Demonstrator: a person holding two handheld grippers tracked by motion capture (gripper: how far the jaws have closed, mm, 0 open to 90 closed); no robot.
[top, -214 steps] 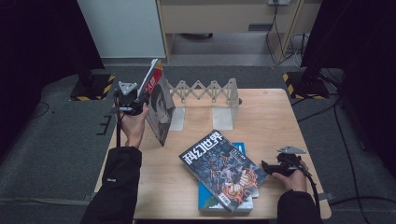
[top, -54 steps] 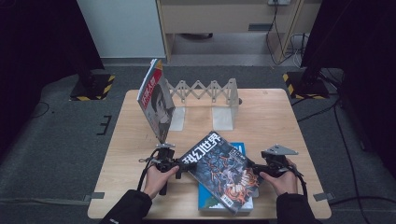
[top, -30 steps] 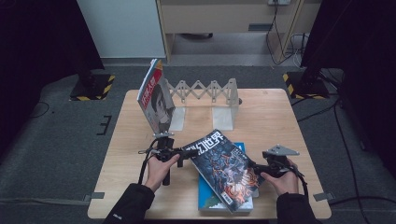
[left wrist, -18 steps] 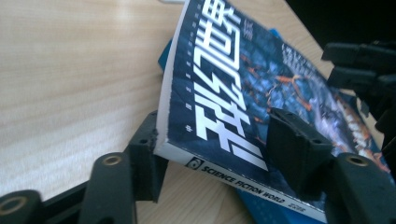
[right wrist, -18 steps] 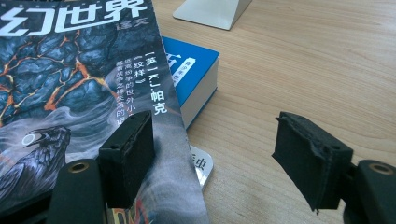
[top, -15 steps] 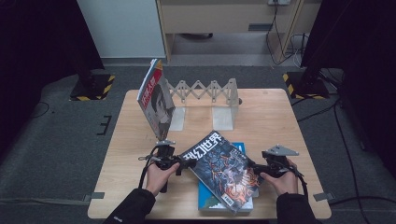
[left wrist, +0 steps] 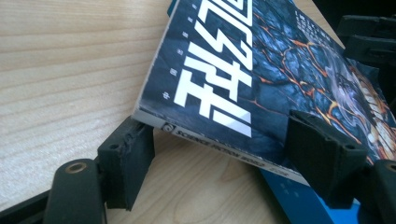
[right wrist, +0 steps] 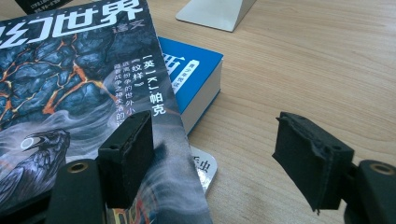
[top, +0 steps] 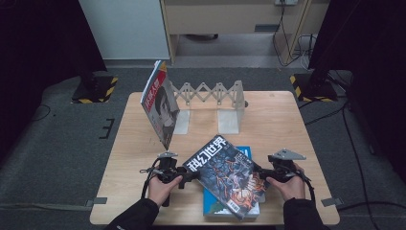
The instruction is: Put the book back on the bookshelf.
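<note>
Your left gripper (top: 191, 173) sits at the magazine's (top: 227, 175) 9 o'clock edge, jaws apart, the spine corner between them but not yet pinched. The science-fiction magazine lies askew on the blue book (top: 249, 154) at the table's (top: 287, 120) near edge, long axis running 11 to 5 o'clock. Your right gripper (top: 268, 173) waits at 3 o'clock, jaws spread, one over the cover. Left looks better placed to clamp.

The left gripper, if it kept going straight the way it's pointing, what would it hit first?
Most likely the dark magazine. The left gripper has its open jaws on either side of the magazine's near edge, which is lifted off the wooden table, so the cover edge sits directly ahead.
</note>
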